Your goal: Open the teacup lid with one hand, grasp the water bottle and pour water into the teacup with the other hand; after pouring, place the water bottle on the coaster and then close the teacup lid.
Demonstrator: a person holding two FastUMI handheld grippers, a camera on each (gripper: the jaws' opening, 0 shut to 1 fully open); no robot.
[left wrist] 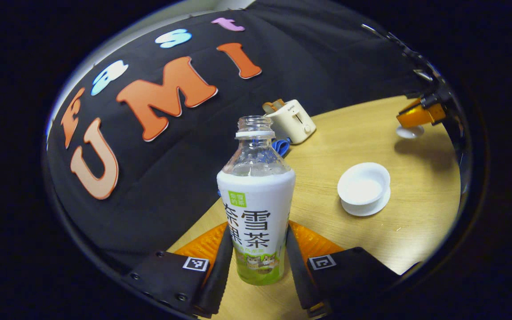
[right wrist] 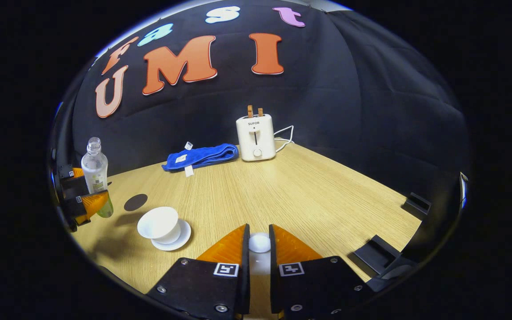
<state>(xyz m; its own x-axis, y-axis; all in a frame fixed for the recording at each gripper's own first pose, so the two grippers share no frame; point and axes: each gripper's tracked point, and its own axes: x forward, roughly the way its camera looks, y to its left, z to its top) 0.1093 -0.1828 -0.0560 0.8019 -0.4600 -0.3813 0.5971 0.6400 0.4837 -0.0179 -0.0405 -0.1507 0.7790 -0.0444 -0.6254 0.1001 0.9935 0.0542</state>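
Observation:
An uncapped water bottle [left wrist: 256,213] with a white and green label stands upright between the fingers of my left gripper [left wrist: 258,232], which is shut on its lower half. The white teacup [left wrist: 364,186] sits open on its saucer [left wrist: 369,208], to the right of the bottle. Farther right, my right gripper [left wrist: 420,114] holds the white lid [left wrist: 409,131] just over the table. In the right gripper view, the lid's knob [right wrist: 259,243] is pinched between the fingers of my right gripper [right wrist: 259,230]. The teacup [right wrist: 159,223], a dark round coaster [right wrist: 135,202] and the bottle [right wrist: 95,171] lie to the left.
A white toaster [right wrist: 255,137] with its cord and a folded blue towel [right wrist: 202,156] stand at the back of the wooden table [right wrist: 300,191]. Black brackets [right wrist: 412,204] sit along the table's right edge. The black cloth wall closes off the back.

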